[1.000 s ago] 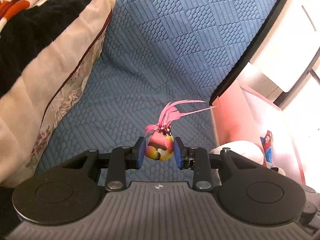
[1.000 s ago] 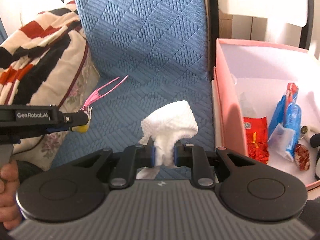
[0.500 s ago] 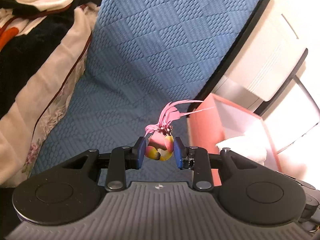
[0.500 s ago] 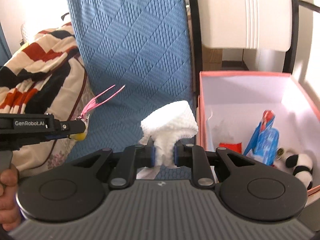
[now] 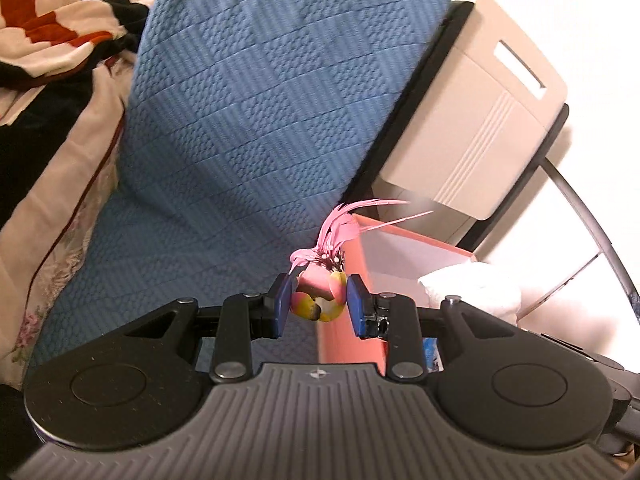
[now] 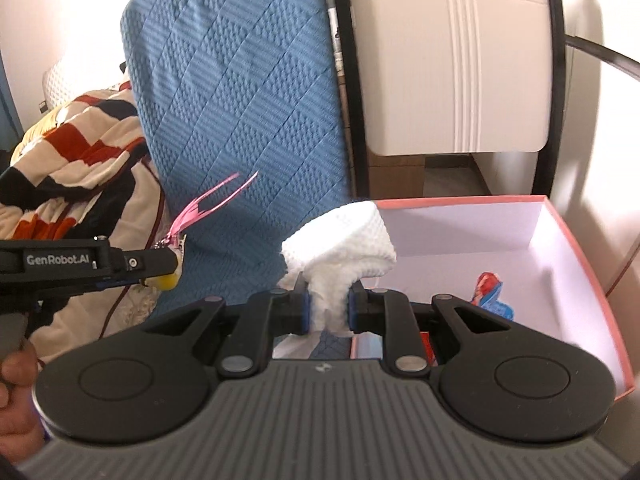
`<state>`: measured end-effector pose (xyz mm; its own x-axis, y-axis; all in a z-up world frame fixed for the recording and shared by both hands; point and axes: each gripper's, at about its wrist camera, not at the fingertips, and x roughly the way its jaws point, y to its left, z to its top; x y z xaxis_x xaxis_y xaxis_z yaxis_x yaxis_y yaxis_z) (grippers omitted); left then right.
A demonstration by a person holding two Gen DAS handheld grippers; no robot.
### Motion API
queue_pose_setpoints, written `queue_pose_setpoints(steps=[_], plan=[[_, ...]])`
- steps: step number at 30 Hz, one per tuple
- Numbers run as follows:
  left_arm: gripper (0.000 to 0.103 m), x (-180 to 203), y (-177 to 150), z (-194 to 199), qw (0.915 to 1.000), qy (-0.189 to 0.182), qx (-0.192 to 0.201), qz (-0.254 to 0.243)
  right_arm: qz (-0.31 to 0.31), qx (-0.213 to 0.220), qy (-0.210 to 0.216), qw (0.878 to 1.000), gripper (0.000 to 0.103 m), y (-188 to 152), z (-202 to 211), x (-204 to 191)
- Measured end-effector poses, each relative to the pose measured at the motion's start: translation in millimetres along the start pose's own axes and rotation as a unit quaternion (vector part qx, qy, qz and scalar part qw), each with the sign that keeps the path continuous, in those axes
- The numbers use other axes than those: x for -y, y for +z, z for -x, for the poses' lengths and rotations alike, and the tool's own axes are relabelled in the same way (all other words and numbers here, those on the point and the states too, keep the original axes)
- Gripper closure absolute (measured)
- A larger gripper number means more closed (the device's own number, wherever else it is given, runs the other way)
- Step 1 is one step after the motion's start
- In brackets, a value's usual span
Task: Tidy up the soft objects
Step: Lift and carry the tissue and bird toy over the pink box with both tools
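Left tongs [image 5: 319, 306] are pointing forward and somewhat downward, blue pads [image 5: 282, 305] pressing both sides of a small pink-feathered toy [image 5: 320, 300]. Right tongs [image 6: 328, 306] are pitching likewise, jaws nearly closed, pinching a white cloth bundle [image 6: 340, 252]. A hand [image 6: 14, 392] at 8 o'clock is gripping the left handle.

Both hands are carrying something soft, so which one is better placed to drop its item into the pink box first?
Right, probably. The right gripper, shut on the white knitted cloth, sits at the near corner of the open pink cardboard box. The left gripper, holding the pink feathered toy bird, is farther out over the blue quilted seat.
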<state>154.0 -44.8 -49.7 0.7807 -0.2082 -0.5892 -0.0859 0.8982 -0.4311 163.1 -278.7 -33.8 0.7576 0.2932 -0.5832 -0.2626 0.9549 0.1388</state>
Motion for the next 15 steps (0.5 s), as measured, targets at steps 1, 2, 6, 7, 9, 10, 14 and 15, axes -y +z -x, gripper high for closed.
queue_pose_setpoints(steps=[1,2,6,7,9,10,14,15], plan=[[0.068,5,0,1,1.0,0.0,0.0,0.0,0.0,0.002,0.0,1.0,0.082,2,3,3],[0.068,10,1,1,1.0,-0.001,0.001,-0.001,0.002,0.004,-0.001,1.0,0.082,4,6,7],[0.068,30,1,3,0.9999,-0.008,0.005,-0.006,0.003,0.006,-0.008,1.0,0.082,8,15,24],[0.068,35,0,3,0.9999,-0.009,0.005,-0.008,0.002,0.006,-0.01,1.0,0.082,8,16,29],[0.068,43,-1,2,0.9998,-0.013,0.005,-0.011,0.0,0.005,-0.014,1.0,0.082,8,19,38],[0.068,47,-3,2,0.9998,-0.014,0.004,-0.012,-0.001,0.004,-0.015,1.0,0.082,8,19,44],[0.068,66,-5,-10,0.9997,-0.015,-0.003,-0.017,-0.006,-0.003,-0.024,1.0,0.082,6,21,65],[0.068,70,-6,-14,0.9997,-0.015,-0.005,-0.018,-0.007,-0.005,-0.026,1.0,0.082,6,20,69]])
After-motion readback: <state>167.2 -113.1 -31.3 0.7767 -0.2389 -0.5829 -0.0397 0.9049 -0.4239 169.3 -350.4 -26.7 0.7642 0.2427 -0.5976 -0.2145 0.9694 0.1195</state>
